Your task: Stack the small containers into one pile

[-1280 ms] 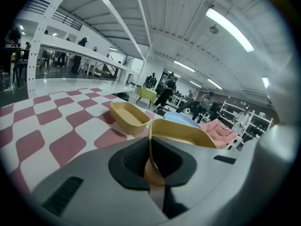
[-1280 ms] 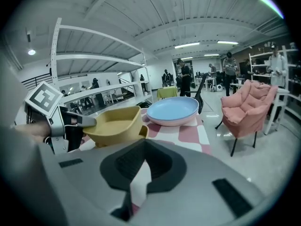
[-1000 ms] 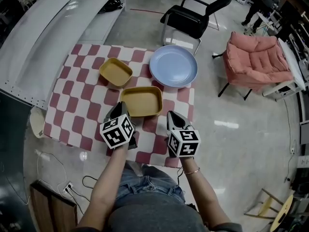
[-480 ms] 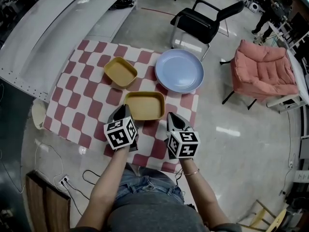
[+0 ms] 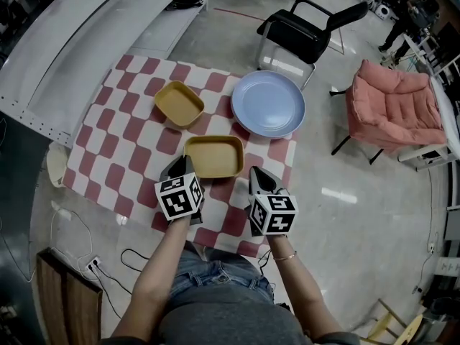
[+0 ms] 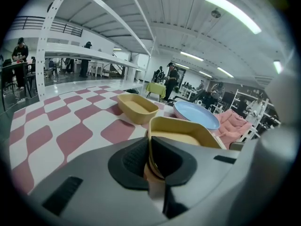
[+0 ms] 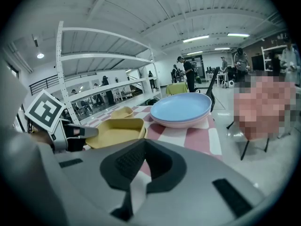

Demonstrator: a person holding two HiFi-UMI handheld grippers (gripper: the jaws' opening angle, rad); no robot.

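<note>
A larger yellow container (image 5: 213, 157) sits on the red-and-white checked cloth (image 5: 126, 131) just in front of me. My left gripper (image 5: 183, 164) is shut on its near left rim; in the left gripper view the pads (image 6: 136, 157) pinch the wall of the yellow container (image 6: 183, 131). A smaller yellow container (image 5: 179, 104) (image 6: 136, 107) lies farther back on the left, apart from it. My right gripper (image 5: 256, 172) (image 7: 143, 145) hovers shut and holds nothing, to the right of the larger container (image 7: 117, 131), with the left gripper (image 7: 80, 132) visible at its left.
A light blue plate (image 5: 268, 104) (image 7: 181, 108) rests on the cloth at the back right. Beyond the table stand a black chair (image 5: 305, 31) and a pink armchair (image 5: 392, 106). A white shelf (image 5: 79, 27) runs along the left. Cables lie on the floor at the lower left.
The head view has shifted slightly. Both grippers and both containers keep their places, and the left gripper stays on the larger container's rim.
</note>
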